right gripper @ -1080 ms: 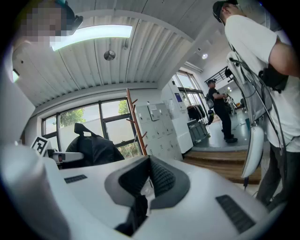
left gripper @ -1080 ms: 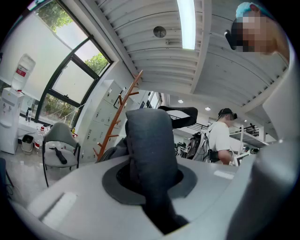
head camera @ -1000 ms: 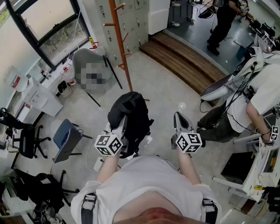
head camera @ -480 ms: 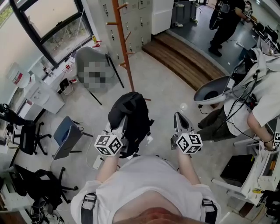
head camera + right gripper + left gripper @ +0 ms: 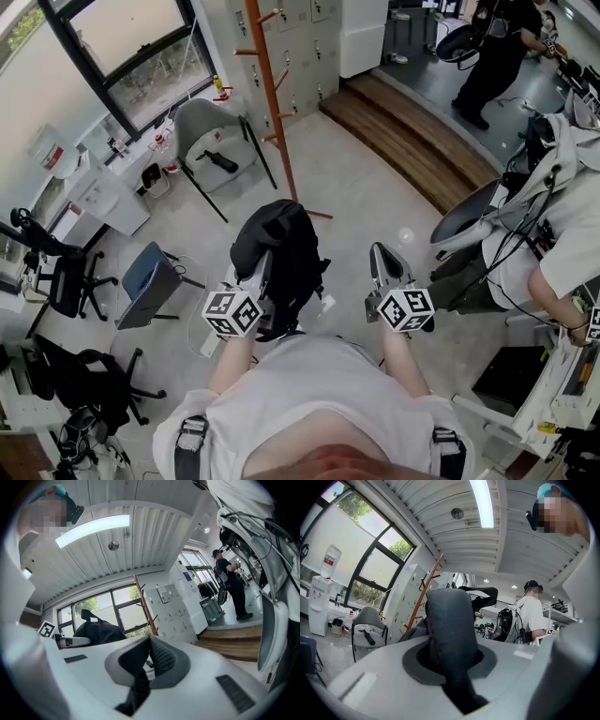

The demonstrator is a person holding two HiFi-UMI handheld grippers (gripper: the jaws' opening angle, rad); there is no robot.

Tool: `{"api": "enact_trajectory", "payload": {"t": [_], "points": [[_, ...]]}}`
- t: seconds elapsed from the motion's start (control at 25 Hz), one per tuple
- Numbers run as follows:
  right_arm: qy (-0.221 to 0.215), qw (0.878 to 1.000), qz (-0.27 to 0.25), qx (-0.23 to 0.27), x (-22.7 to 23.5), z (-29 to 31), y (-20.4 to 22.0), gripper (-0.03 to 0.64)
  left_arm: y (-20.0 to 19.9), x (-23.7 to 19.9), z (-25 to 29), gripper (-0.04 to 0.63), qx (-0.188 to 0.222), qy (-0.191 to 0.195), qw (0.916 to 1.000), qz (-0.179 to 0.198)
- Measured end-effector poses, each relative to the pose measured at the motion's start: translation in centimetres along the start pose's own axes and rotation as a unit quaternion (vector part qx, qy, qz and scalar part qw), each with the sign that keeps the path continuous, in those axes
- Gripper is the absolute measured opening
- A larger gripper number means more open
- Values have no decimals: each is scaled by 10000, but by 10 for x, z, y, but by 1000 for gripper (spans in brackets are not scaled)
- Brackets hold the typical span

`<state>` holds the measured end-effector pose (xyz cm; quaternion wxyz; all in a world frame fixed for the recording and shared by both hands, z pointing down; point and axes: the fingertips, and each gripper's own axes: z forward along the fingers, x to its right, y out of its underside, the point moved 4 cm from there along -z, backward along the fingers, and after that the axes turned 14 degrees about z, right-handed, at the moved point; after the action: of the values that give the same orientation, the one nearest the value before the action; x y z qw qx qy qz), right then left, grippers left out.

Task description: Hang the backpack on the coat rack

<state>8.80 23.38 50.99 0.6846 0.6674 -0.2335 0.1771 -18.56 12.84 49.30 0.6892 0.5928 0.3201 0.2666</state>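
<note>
Left gripper (image 5: 263, 267) is clamped tight on the dark top strap (image 5: 450, 625) of the black backpack (image 5: 281, 234). The bag is held up in front of the person, hanging from that grip. The orange wooden coat rack (image 5: 270, 94) stands just beyond the bag, not touching it. Right gripper (image 5: 380, 251) sits level beside the backpack and apart from it, with jaws pressed together and nothing between them.

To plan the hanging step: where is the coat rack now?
In the head view, the coat rack stands upper centre, beyond the backpack, right of the chair, in front of the lockers.
</note>
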Motion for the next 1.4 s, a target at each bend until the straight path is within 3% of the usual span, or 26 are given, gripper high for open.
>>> {"api": "enact_trajectory", "payload": {"t": [0.36, 0.8, 1.08, 1.4], "points": [[-281, 9995, 47, -128, 15, -7, -6, 9, 0, 18, -8, 75, 96, -349, 9993, 15], [-437, 9989, 87, -154, 15, 10, -8, 9, -8, 15, 13, 75, 145, -314, 9994, 73], [-376, 9990, 71, -224, 30, 54, -7, 9, -5, -18, 55, 75, 147, -277, 9995, -16], [-266, 9991, -68, -321, 43, 159, -16, 9, -13, -91, 125, 75, 128, -208, 9996, -140]]}}
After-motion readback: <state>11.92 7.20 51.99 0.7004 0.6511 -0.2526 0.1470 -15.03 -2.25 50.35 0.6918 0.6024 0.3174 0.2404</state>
